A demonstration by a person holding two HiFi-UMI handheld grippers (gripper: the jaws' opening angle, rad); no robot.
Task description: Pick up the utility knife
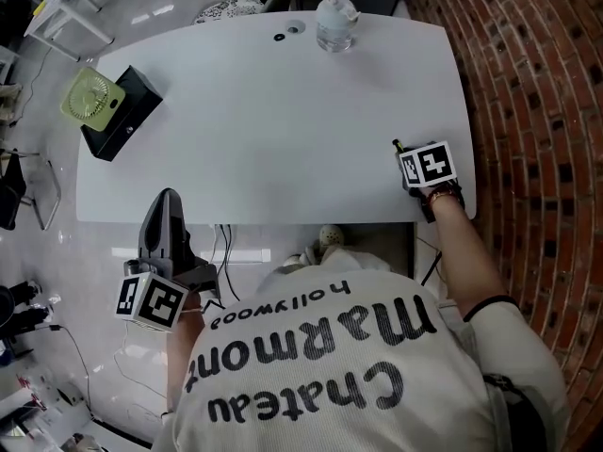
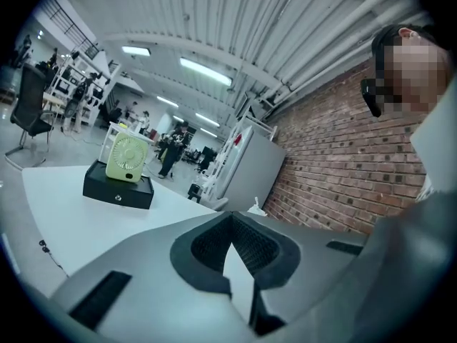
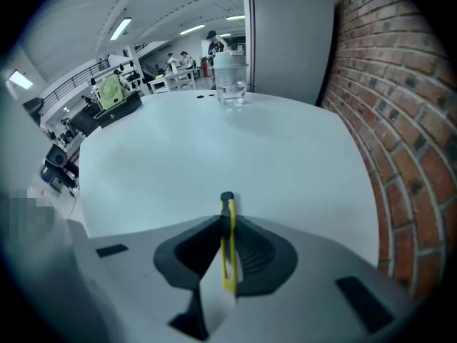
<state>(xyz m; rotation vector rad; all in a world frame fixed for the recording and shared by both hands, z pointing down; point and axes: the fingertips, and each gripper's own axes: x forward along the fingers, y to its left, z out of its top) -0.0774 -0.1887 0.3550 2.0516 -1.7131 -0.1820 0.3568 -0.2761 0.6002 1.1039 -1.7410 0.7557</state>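
The utility knife (image 3: 228, 243) is slim and yellow with a black tip, and it stands edge-on between the pads of my right gripper (image 3: 227, 224), which is shut on it. In the head view that gripper (image 1: 411, 164) is at the white table's (image 1: 283, 121) right front corner, pointing steeply down, and the knife's dark tip (image 1: 397, 145) pokes out past it over the tabletop. I cannot tell whether the knife touches the table. My left gripper (image 1: 166, 201) hangs off the table's front edge over the floor; its jaws (image 2: 230, 224) meet at the tips with nothing between them.
A black box (image 1: 122, 119) carrying a small green fan (image 1: 92, 97) sits at the table's left side. A clear pump bottle (image 1: 335, 24) stands at the far edge. A brick wall (image 1: 537, 83) runs close along the table's right side. Cables (image 1: 224, 243) lie on the floor below.
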